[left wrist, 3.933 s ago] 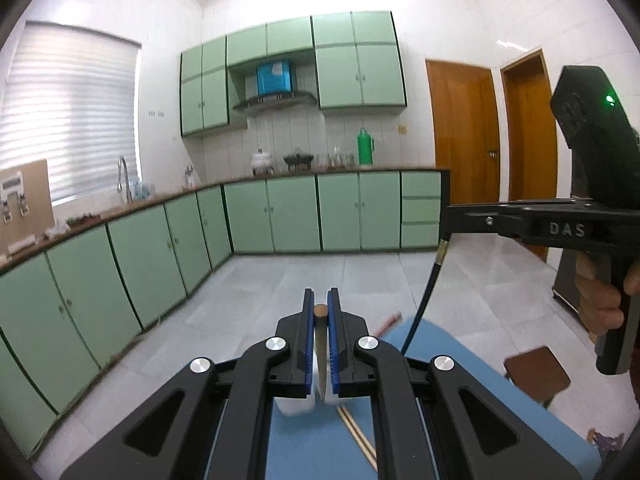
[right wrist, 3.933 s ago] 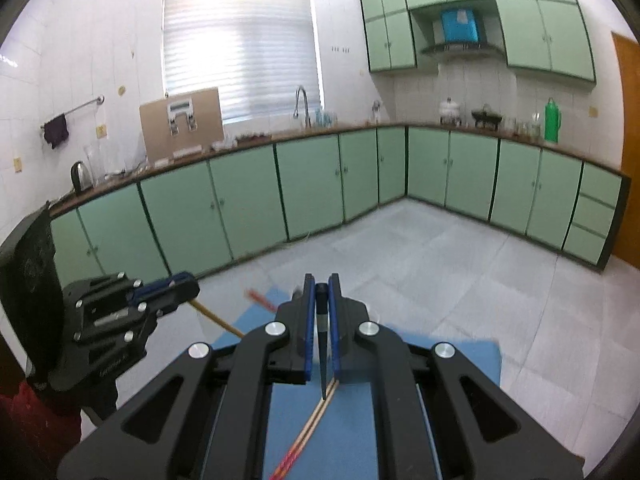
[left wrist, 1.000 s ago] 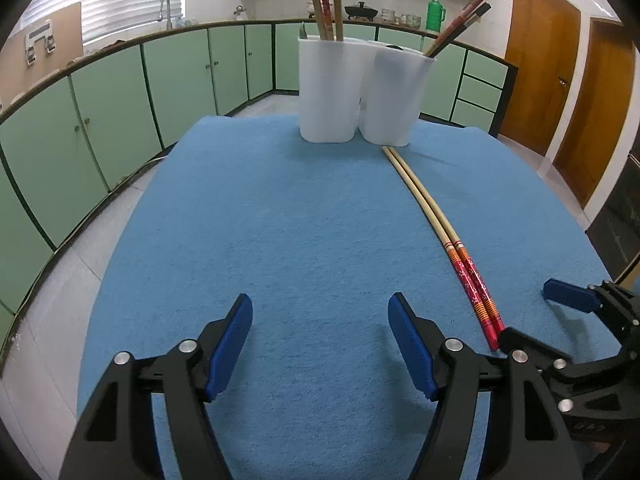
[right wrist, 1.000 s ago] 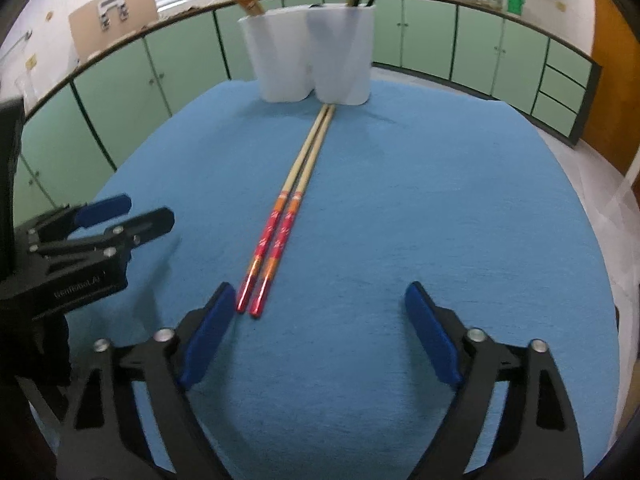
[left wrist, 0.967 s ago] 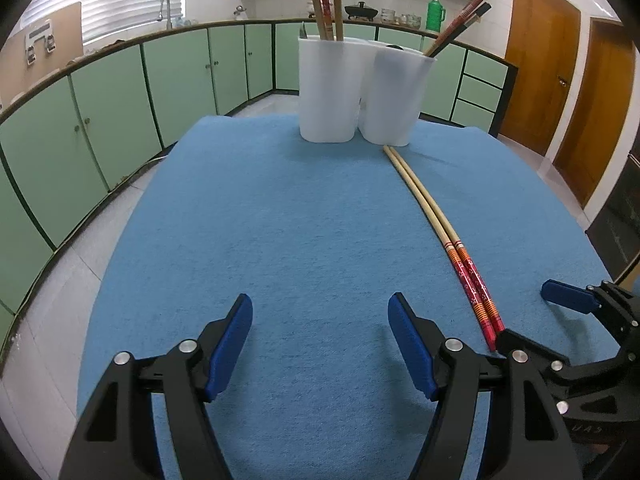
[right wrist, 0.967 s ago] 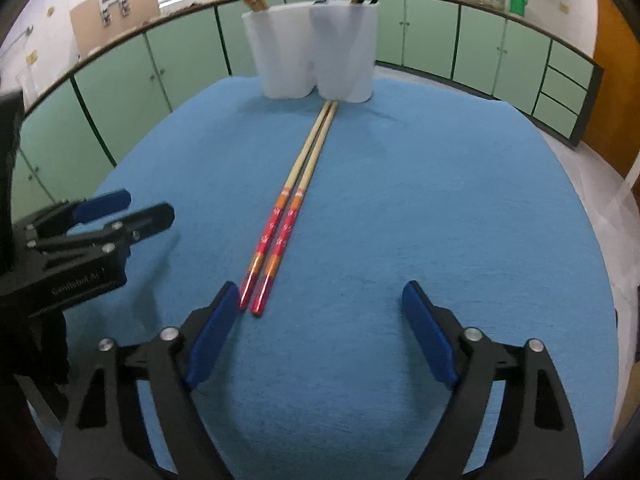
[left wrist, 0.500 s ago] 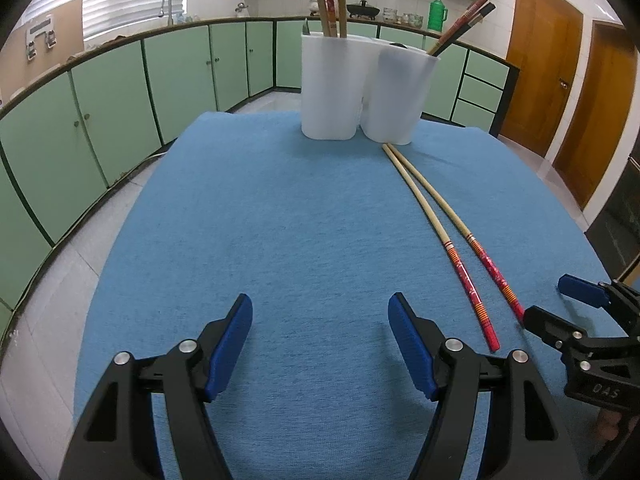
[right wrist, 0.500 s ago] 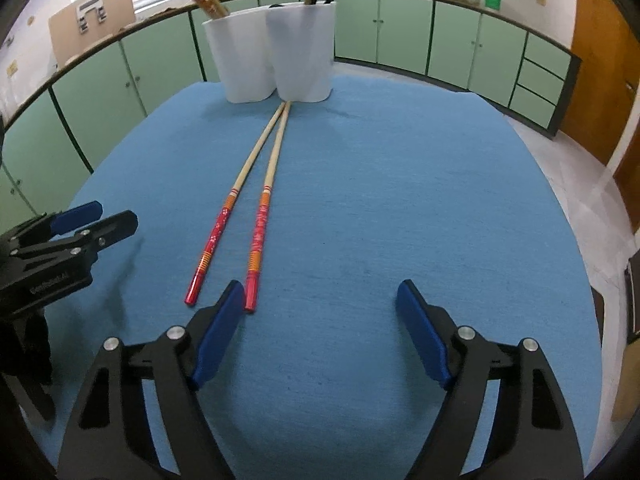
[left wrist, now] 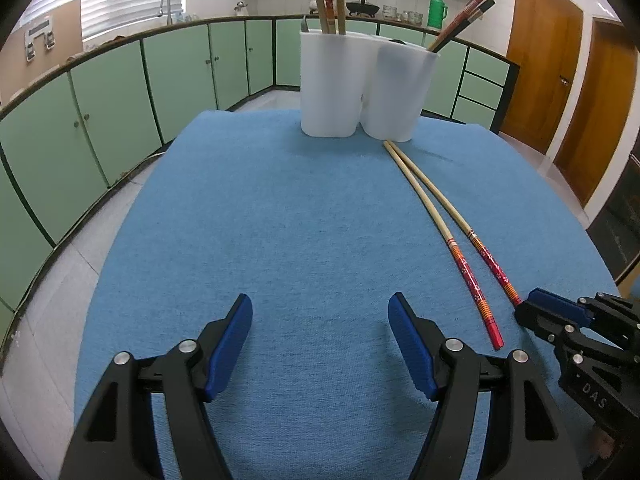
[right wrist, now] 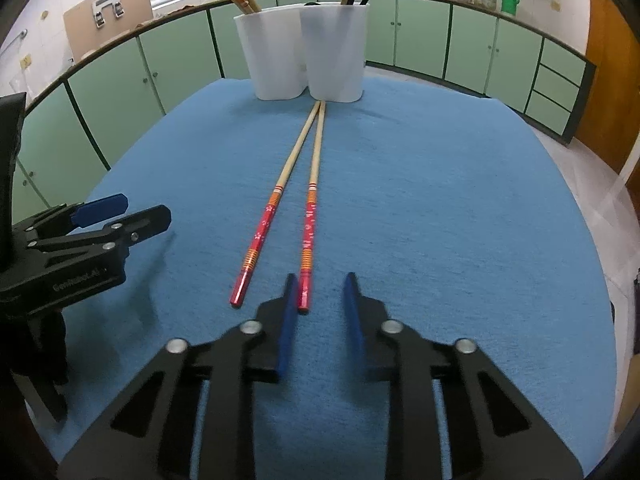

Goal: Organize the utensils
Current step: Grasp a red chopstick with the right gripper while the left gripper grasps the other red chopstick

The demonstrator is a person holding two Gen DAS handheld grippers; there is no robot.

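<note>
2 chopsticks [right wrist: 308,216] flat on the blue tablecloth [right wrist: 440,208], running up the middle of the right wrist frame: pale tips close together near the base of the white holder [right wrist: 304,52] at upper centre, red patterned ends fanned slightly apart at lower centre. Left chopstick [right wrist: 264,224] ending just left of the right gripper [right wrist: 319,296]; right chopstick [right wrist: 311,220] with its red end lying between the 2 blue pads, close against the left pad [right wrist: 289,320]. Jaws narrowed to a small gap, not clamped on anything; contact with the stick impossible to judge.

White holder with 2 compartments side by side, each carrying more chopsticks standing tilted: red-and-bamboo ones in the left compartment, dark ones in the right, as seen from the right wrist.

From the left wrist view, left gripper [left wrist: 320,344] at bottom centre, jaws spread wide over bare tablecloth [left wrist: 280,220], holding nothing. Holder [left wrist: 364,88] at upper centre, same pair of chopsticks [left wrist: 452,236] slanting from its base down to the lower right. Right gripper [left wrist: 560,320] entering at the lower right edge, its blue tip just beside the red end of the farther-right stick.

In the right wrist view, left gripper [right wrist: 108,216] at the left edge, low over the cloth, well apart from the chopsticks.

Green cabinets [left wrist: 112,104] curving round the background, wooden doors [left wrist: 540,80] at upper right of the left wrist frame.
</note>
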